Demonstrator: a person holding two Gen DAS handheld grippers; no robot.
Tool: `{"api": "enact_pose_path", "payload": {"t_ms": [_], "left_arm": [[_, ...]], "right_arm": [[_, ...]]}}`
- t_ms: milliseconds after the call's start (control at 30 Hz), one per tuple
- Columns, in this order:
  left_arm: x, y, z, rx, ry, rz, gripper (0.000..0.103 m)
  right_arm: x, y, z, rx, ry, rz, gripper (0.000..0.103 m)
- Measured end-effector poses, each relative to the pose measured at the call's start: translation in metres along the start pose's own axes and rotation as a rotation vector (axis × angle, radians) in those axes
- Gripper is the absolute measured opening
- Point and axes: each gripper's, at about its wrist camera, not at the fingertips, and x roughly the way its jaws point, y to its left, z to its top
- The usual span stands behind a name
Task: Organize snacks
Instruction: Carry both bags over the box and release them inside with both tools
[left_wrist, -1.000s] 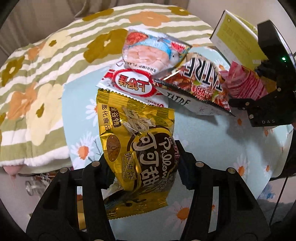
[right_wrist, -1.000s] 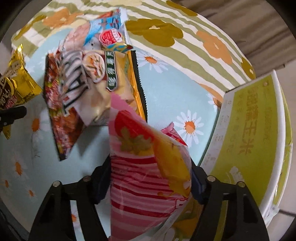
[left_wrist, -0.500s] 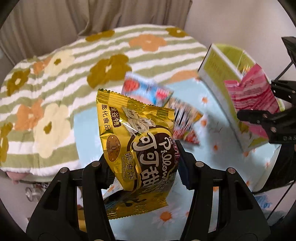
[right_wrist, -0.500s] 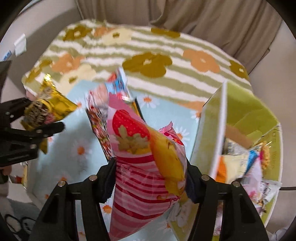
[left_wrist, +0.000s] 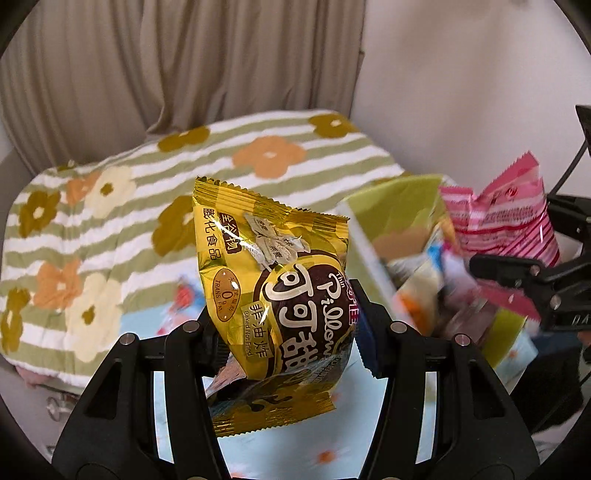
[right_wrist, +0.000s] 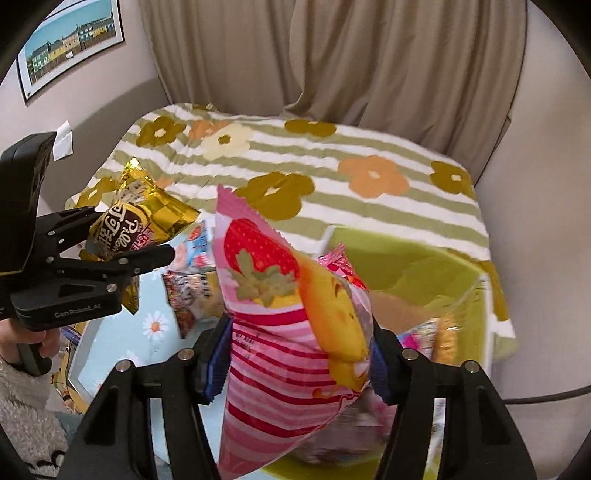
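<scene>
Both packets lifted clear of the daisy-print cloth (right_wrist: 155, 325), presumably for carrying toward the green box (right_wrist: 413, 258) where other snacks already sit.

Left gripper (left_wrist: 286, 325): narrowly parted, clamped on the gold cocoa-pillow snack bag (left_wrist: 273, 280). Bag pinched across its lower half, top seal pointing up and away, bottom seal hanging below the pads toward the camera. Held by the middle rather than by a seal, probably so the puffy packet cannot swing or slip. Seen from the right wrist view, same bag (right_wrist: 140, 225) sticking out past the black fingers, well left of the box and above the loose packets (right_wrist: 192, 280) left on the cloth.

Right gripper (right_wrist: 299, 354): jaws just closed in further, now squeezing the pink strawberry snack bag (right_wrist: 288, 332) between the blue pads. Packet upright, strawberry end up, lower part bulging toward the camera below the grip. From the left wrist view, pink bag (left_wrist: 506, 218) hanging over the open box (left_wrist: 399, 206), so judged nearer to release than the gold one.

Striped floral blanket (left_wrist: 258, 155) behind, beige curtain (right_wrist: 332, 55) beyond. A hand in a fuzzy sleeve (right_wrist: 26, 398) at the left handle.

Next likely need: lowering into the box before opening, to avoid a packet bouncing off the rim.
</scene>
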Motion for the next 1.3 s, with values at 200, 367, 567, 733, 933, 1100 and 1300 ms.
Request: {"api": "enact_pose_path", "payload": {"t_ms": [200,367,567,733,933,1100,1300], "left_arm": [[0.027,-0.068,0.030,-0.026,-0.016,-0.055,0.052],[0.060,-0.110,0.044,-0.024,0.033,-0.082,0.052],[0.109,-0.134,0.059,-0.016,0.101,-0.121,0.052],[0.146,-0.143,0.070,0.011,0.151,-0.127,0.052],[0.166,-0.148,0.071,0.038,0.172,-0.086,0.100],[0.161,-0.144,0.063,0.044,0.179,-0.087,0.103],[0.151,-0.135,0.045,0.007,0.201,-0.110,0.103]], "right_arm": [[-0.012,-0.059,-0.008,0.051,-0.031,-0.001,0.057],[-0.008,-0.094,-0.011,0.115,-0.037,0.004,0.057],[0.001,-0.124,-0.019,0.178,-0.028,0.015,0.057],[0.015,-0.142,-0.019,0.214,-0.009,0.027,0.057],[0.028,-0.155,-0.018,0.253,0.003,0.036,0.057],[0.034,-0.158,-0.021,0.276,0.015,0.037,0.057],[0.046,-0.162,-0.017,0.278,0.035,0.041,0.057]]}}
